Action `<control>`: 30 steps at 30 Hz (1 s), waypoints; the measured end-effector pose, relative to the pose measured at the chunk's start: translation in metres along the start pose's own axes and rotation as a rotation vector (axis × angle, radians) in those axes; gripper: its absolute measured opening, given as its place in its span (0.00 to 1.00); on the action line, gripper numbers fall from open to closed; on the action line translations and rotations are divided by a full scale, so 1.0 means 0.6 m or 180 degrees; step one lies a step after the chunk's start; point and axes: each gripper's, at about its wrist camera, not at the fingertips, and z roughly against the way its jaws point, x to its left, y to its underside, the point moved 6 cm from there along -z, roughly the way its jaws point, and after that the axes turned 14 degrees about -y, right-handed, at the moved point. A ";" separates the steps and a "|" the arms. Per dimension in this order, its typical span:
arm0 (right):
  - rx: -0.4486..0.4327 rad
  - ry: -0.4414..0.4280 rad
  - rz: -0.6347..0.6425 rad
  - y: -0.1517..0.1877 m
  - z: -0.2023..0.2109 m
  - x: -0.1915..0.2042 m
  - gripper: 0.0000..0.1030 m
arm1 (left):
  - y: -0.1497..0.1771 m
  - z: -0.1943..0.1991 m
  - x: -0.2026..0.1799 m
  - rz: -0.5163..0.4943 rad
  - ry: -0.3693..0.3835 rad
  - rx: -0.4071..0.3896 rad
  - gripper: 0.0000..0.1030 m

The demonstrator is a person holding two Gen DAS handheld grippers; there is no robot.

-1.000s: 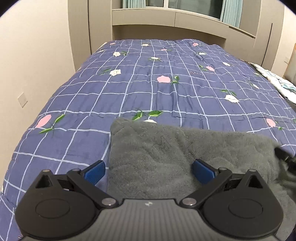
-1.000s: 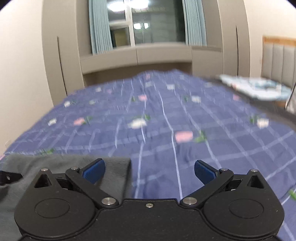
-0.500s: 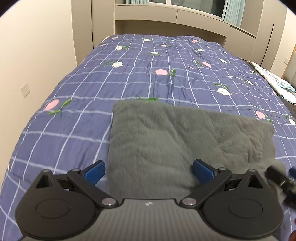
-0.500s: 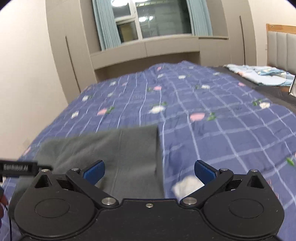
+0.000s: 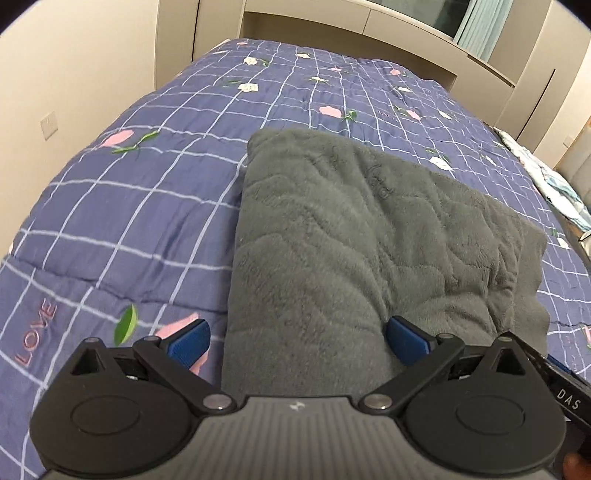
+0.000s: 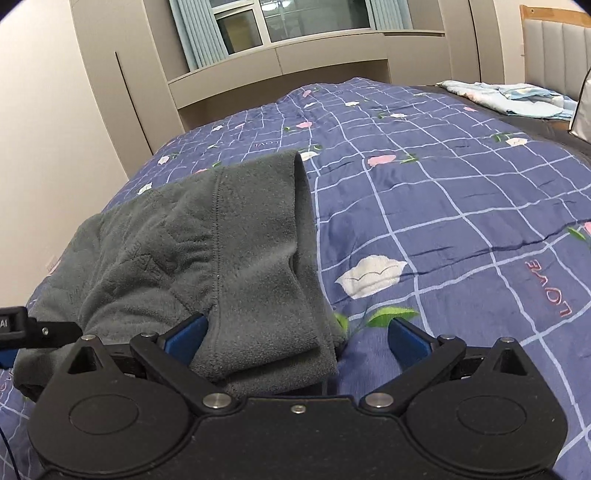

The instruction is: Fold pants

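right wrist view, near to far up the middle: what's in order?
Right hand-held gripper, open → grey pants → blue floral quilt → beige cabinet ledge → window.

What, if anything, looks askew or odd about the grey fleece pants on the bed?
The folded grey fleece pants lie flat on the blue checked floral quilt, but the layers are not flush: at the waistband end the top layer stops short of the one beneath. Both grippers are open. Nothing looks damaged or spilled.
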 end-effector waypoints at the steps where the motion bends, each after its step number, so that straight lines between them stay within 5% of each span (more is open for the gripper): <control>1: -0.0005 -0.0005 0.0003 0.001 0.002 0.000 1.00 | 0.001 0.000 0.001 0.0017 0.0012 0.0017 1.00; 9: -0.0007 -0.0138 0.0013 0.006 0.009 -0.008 1.00 | 0.009 0.006 0.016 0.0080 0.0143 0.0068 1.00; 19: 0.0027 -0.0763 -0.0073 -0.013 0.042 -0.034 1.00 | -0.011 0.034 0.016 -0.0193 0.0068 0.0013 0.99; 30: 0.0050 -0.0906 -0.0138 0.014 0.045 -0.046 1.00 | -0.012 0.047 0.027 -0.0242 0.0097 0.0019 0.99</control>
